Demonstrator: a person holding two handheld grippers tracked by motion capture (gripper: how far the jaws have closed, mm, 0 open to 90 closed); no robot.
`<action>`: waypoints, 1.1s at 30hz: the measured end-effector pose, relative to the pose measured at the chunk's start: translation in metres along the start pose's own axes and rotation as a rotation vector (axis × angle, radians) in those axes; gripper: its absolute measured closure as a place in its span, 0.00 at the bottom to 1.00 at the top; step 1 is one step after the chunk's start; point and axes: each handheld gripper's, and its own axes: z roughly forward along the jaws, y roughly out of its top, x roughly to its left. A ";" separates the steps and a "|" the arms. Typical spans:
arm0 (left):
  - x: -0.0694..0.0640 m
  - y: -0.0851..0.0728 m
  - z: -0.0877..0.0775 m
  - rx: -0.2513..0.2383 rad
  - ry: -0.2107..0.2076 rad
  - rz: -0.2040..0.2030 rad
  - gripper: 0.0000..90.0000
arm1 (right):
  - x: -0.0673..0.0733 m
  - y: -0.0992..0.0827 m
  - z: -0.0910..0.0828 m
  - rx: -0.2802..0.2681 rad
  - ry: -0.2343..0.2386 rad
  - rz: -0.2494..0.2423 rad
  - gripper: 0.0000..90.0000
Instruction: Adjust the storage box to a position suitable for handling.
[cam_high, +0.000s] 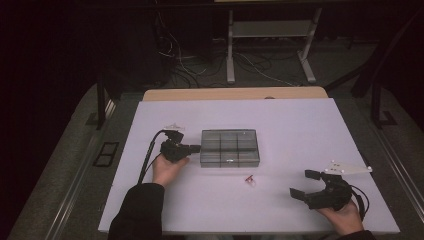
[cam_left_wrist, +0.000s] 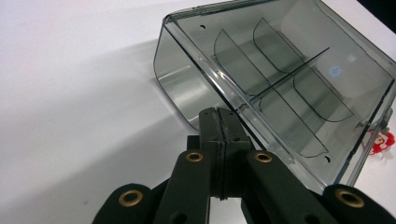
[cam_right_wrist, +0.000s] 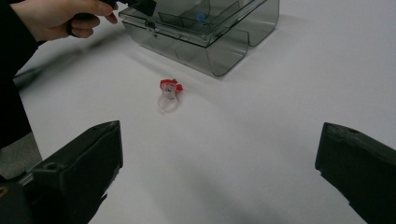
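Observation:
A smoky clear box (cam_high: 230, 147) with dividers inside sits mid-table. My left gripper (cam_high: 195, 148) is shut, its tips against the box's left side. In the left gripper view the two jaws are pressed together (cam_left_wrist: 219, 122) at the rim of the box (cam_left_wrist: 280, 65), with nothing between them. A small red-and-clear toy ring (cam_high: 249, 179) lies in front of the box, also seen as the ring (cam_left_wrist: 380, 142) past the box's corner. My right gripper (cam_high: 303, 183) rests open at the front right, its jaws wide apart (cam_right_wrist: 219, 137) and facing the ring (cam_right_wrist: 169, 95) and the box (cam_right_wrist: 205, 28).
The white board (cam_high: 300, 125) covers a wooden table. A person's left hand (cam_right_wrist: 60, 16) holds the other gripper by the box. Cables and a metal stand's legs (cam_high: 270, 45) lie on the floor beyond the far edge.

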 end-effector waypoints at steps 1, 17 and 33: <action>-0.001 0.000 0.001 0.002 -0.003 0.002 0.99 | 0.000 0.000 0.000 -0.001 0.000 -0.001 0.01; -0.016 0.010 0.021 -0.007 -0.041 0.010 0.99 | 0.000 0.000 0.000 -0.003 0.001 0.002 0.01; -0.022 0.016 0.030 -0.022 -0.062 0.008 0.99 | 0.000 0.000 0.000 -0.002 0.001 -0.003 0.01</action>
